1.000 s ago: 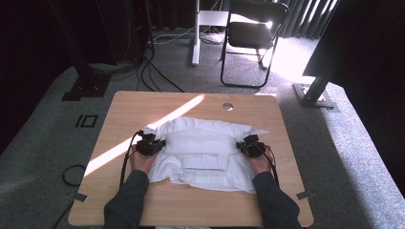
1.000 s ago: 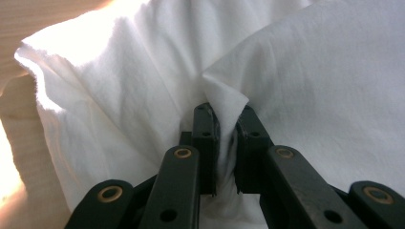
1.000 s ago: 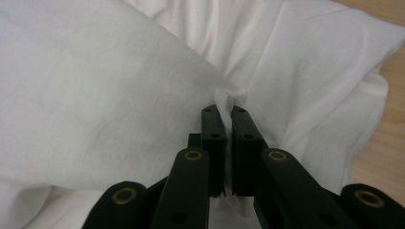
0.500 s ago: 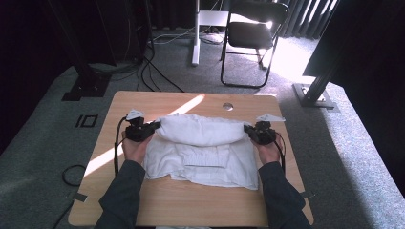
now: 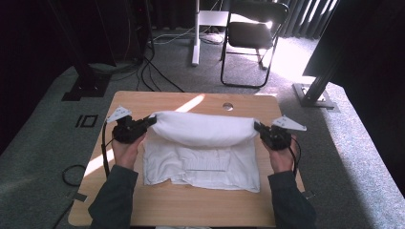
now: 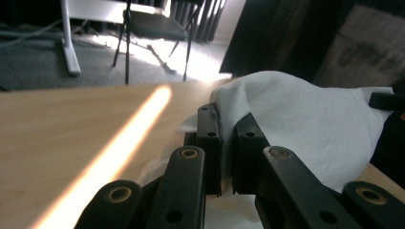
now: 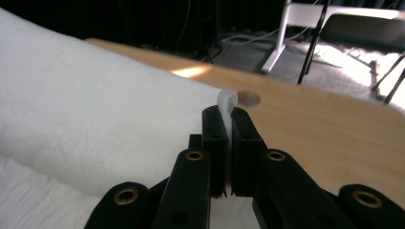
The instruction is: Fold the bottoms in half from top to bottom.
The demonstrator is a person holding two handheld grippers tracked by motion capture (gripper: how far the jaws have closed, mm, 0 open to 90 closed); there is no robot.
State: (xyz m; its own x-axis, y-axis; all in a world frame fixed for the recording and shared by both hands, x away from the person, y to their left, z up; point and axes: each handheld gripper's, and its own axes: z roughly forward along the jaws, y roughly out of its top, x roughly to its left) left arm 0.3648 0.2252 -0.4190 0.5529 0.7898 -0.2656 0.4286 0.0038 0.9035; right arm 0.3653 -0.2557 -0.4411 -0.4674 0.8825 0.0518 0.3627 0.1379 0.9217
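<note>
1. A light wooden table (image 5: 157, 202) with rounded corners stands on grey carpet.
2. A white garment (image 5: 203, 164) lies on its middle, the near part flat on the wood.
3. A small round hole (image 5: 228, 106) sits near the far edge.
4. A sunlight stripe crosses the left side.

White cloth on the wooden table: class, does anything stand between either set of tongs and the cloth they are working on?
Nothing visible does. The left tongs and the right tongs are each shut on a corner of the white cloth, holding that edge above the table; fabric sits directly between the jaws.
</note>
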